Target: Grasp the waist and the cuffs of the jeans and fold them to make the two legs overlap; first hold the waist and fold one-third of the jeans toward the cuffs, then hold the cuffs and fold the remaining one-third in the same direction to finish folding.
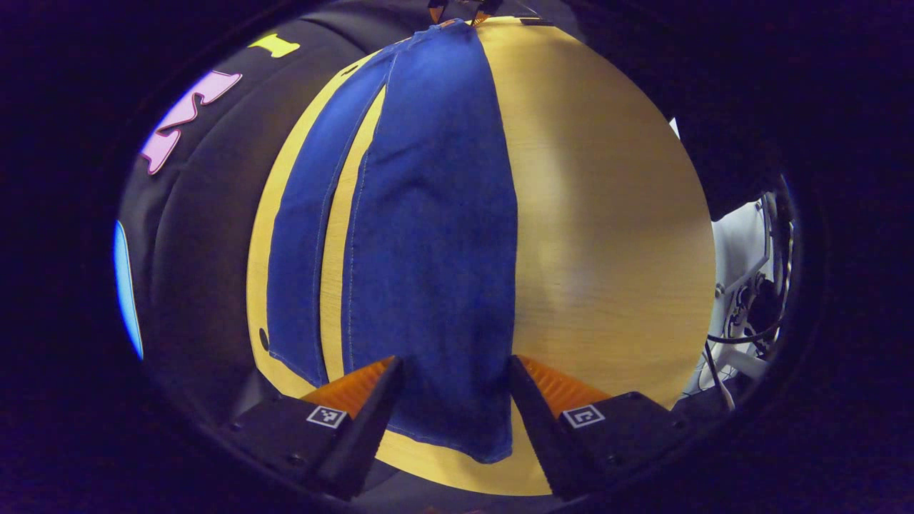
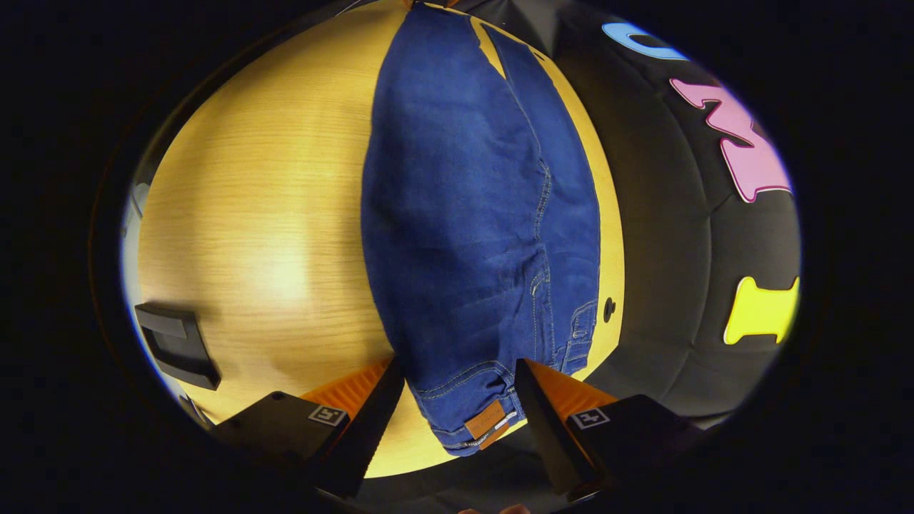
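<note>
The jeans (image 1: 428, 235) lay lengthwise on the wooden table (image 1: 607, 235), one leg drawn most of the way over the other, though a narrow strip of table showed between them in the left gripper view — so the overlap looked nearly but not fully made. The cuffs (image 1: 457, 428) sat at the near table edge between the fingers of the left gripper (image 1: 455, 400), whose jaws stood wide to either side of the denim; whether they touched the cloth could not be told. At the other end the waist (image 2: 478, 417), with its leather patch (image 2: 485, 420), lay between the fingers of the right gripper (image 2: 457, 400), also spread wide. Judging from this, both thirds — waist first, then cuffs — were yet to be folded. A dark block (image 2: 175, 343) rested on the table well apart from the jeans.
</note>
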Available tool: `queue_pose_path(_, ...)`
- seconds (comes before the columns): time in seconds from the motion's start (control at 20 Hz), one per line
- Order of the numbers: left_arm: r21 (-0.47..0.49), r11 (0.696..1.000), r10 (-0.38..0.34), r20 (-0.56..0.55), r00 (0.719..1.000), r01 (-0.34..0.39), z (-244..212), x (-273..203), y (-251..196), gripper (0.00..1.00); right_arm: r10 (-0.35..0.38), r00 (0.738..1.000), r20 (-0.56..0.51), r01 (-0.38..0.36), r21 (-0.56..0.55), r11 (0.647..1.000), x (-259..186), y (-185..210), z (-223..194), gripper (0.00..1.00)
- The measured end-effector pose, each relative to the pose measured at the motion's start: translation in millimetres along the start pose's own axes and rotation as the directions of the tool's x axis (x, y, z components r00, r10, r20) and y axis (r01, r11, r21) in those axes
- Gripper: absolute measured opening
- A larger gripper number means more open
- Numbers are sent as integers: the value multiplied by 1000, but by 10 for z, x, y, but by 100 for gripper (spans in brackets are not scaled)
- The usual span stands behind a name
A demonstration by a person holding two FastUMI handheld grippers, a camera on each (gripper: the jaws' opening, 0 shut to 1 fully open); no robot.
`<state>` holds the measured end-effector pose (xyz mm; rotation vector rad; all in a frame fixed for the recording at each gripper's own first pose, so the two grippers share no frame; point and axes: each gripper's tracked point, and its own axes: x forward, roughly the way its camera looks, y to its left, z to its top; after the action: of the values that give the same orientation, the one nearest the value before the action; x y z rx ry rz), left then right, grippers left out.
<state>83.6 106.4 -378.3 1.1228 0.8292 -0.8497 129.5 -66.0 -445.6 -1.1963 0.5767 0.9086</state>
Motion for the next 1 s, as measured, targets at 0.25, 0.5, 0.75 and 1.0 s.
queue_pose_path(0.25,2,1000,13,16,1000,-13,57,113,10,34,67,997,-30,-68,-40,997,72,211,24,57)
queue_pose_path(0.5,-59,998,-17,-27,999,15,14,125,-10,7,57,996,-62,-54,46,997,102,227,-7,13)
queue_pose_path(0.75,-229,973,-34,-33,999,25,46,37,163,6,61,996,-71,-51,135,990,47,123,24,6)
queue_pose_path(1.0,-323,941,-105,8,994,102,43,-215,437,6,-82,996,-38,90,396,914,-289,-550,124,7)
